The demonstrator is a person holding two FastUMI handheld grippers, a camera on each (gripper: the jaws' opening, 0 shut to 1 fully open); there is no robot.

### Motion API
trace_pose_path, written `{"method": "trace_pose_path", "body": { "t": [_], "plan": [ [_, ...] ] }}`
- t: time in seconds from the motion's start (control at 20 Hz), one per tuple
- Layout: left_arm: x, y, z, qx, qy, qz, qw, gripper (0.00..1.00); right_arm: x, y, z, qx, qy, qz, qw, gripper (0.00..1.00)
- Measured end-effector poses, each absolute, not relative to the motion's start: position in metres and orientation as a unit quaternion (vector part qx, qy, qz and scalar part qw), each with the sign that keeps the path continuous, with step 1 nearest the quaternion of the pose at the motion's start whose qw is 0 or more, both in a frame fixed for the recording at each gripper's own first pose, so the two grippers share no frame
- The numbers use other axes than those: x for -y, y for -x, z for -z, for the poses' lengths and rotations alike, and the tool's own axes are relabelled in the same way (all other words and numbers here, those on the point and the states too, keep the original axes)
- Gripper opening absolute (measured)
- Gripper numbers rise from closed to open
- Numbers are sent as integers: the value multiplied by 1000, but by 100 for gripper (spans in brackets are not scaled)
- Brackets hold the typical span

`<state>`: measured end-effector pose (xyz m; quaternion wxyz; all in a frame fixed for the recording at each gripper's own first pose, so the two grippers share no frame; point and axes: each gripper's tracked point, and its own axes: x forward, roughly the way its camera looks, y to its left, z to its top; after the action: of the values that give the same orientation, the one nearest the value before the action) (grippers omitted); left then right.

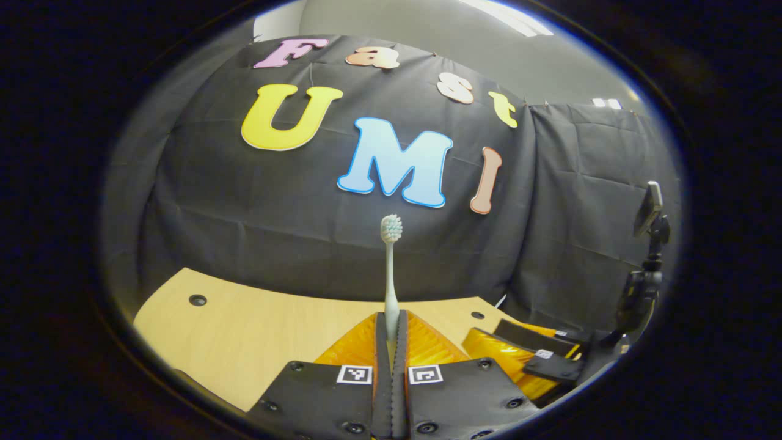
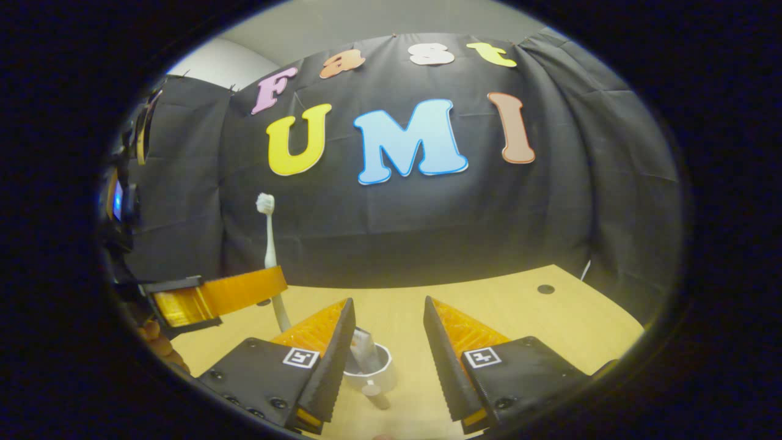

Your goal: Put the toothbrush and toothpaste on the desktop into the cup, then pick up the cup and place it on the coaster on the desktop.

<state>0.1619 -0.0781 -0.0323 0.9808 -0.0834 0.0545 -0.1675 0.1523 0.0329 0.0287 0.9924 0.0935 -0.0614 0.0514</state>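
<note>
Left gripper (image 1: 391, 342): clamped on toothbrush (image 1: 391, 269) low on its handle, head upright above table (image 1: 244, 330); light, slim, slippery, apt to pivot. Right gripper (image 2: 385, 330): apart over white cup (image 2: 372, 370), apparently holding toothpaste (image 2: 365, 354).

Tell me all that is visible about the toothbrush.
The toothbrush is slim and pale, plastic by its look, with a small head of light bristles on top. It stands nearly upright in the air, bristles up, above the desk. The left gripper has both fingers pressed on its lower handle. In the right gripper view its handle end reaches below the fingers.
</note>
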Motion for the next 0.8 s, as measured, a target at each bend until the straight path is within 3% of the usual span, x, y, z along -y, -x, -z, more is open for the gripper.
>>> {"method": "trace_pose_path", "body": {
  "t": [0.3,0.8],
  "plan": [
    [100,-173,48,-11,79,204,976,7,-3,-125,-25,72,-107,-24,991,75],
    [121,-179,119,-41,42,215,975,6,3,-116,9,34,-105,-18,994,75]
  ]
}}
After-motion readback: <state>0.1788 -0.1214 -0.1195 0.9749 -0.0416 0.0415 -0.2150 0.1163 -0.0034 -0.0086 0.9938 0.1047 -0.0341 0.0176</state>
